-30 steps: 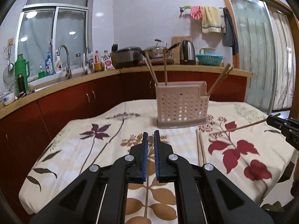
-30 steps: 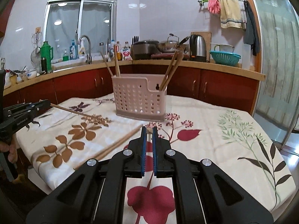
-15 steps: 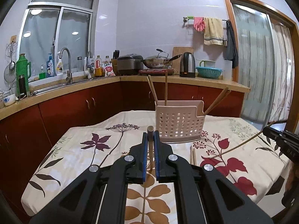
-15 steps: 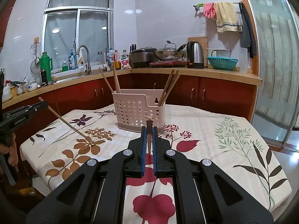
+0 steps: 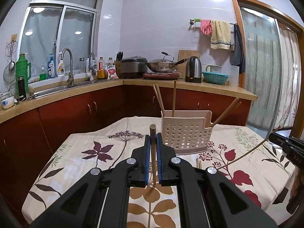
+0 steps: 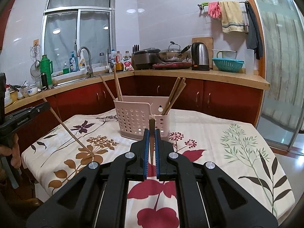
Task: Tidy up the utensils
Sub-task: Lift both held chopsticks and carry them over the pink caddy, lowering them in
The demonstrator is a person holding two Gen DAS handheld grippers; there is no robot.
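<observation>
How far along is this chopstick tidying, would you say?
Partly done: several chopsticks already stand in the pink holder. In hand: the left gripper and right gripper each clamp one chopstick. Left: dropping those in, plus at least one more chopstick on the tablecloth.

Chopsticks (image 6: 173, 95) jutting from the holder (image 6: 140, 119) crowd its top; tablecloth (image 6: 228, 133) beside it lies bare
</observation>
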